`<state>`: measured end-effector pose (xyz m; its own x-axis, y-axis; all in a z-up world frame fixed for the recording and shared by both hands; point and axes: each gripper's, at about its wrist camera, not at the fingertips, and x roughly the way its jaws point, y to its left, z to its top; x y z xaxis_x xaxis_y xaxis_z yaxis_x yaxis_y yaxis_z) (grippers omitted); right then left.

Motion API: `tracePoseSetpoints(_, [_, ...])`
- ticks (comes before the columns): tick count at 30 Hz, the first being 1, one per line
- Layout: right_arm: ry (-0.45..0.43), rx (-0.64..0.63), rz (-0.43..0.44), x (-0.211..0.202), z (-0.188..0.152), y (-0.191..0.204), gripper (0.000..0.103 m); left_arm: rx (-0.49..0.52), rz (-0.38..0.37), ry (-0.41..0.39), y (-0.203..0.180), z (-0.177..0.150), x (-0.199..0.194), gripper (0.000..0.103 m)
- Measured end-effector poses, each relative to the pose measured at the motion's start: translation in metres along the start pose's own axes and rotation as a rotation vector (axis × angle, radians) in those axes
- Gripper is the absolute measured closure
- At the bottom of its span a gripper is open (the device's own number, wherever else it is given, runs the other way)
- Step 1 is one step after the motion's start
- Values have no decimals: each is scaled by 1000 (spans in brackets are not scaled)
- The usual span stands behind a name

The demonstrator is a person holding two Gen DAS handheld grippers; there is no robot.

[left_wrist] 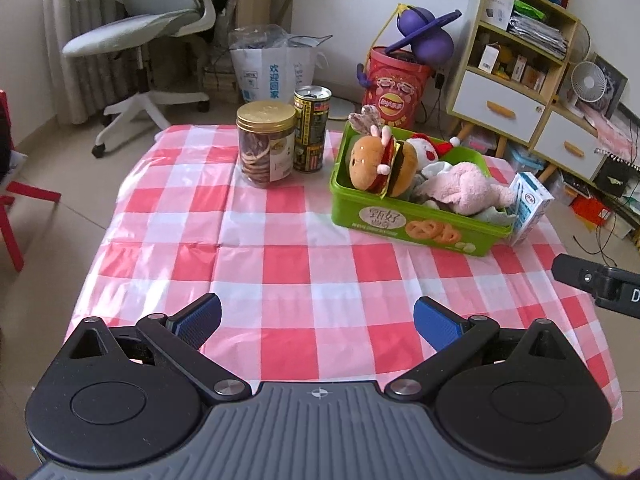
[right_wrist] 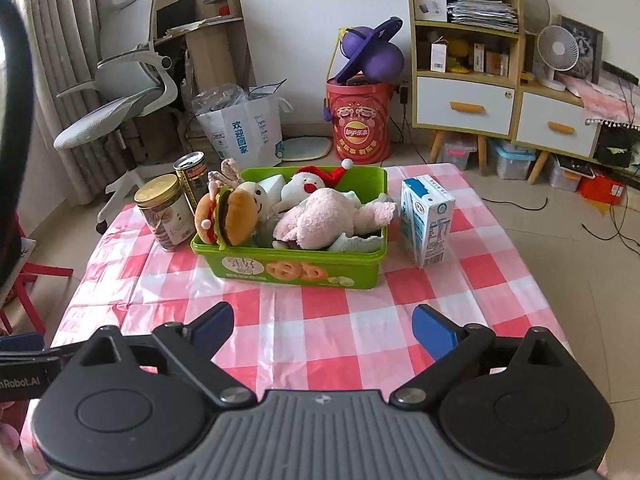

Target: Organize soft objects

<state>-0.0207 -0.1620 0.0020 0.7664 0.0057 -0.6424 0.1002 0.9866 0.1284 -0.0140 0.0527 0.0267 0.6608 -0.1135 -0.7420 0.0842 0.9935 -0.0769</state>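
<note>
A green plastic box [left_wrist: 416,228] [right_wrist: 296,268] stands on the checked tablecloth. Several soft toys lie inside it: a burger plush [left_wrist: 380,164] [right_wrist: 228,216], a pink plush [left_wrist: 468,188] [right_wrist: 324,220] and a white Santa plush [right_wrist: 310,186] [left_wrist: 426,148]. My left gripper [left_wrist: 318,320] hovers open over the near part of the table, nothing between its blue pads. My right gripper [right_wrist: 322,328] is also open and empty, held back from the box's front. Part of the right gripper shows at the right edge of the left wrist view.
A cookie jar [left_wrist: 264,144] [right_wrist: 164,212] with a gold lid and a dark can [left_wrist: 312,128] [right_wrist: 194,180] stand left of the box. A milk carton [right_wrist: 426,220] [left_wrist: 530,208] stands at its right. Beyond the table are an office chair [left_wrist: 144,32], a red snack bucket [right_wrist: 360,120] and shelves [right_wrist: 464,52].
</note>
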Motion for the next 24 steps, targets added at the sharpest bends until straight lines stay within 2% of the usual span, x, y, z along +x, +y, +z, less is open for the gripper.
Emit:
tracePoseSetpoints(14, [15, 31, 52, -4, -1, 1, 31, 30, 68, 5, -5, -6, 3, 5])
tracePoseSetpoints(24, [15, 37, 46, -4, -3, -5, 31, 48, 94, -3, -17, -6, 5, 5])
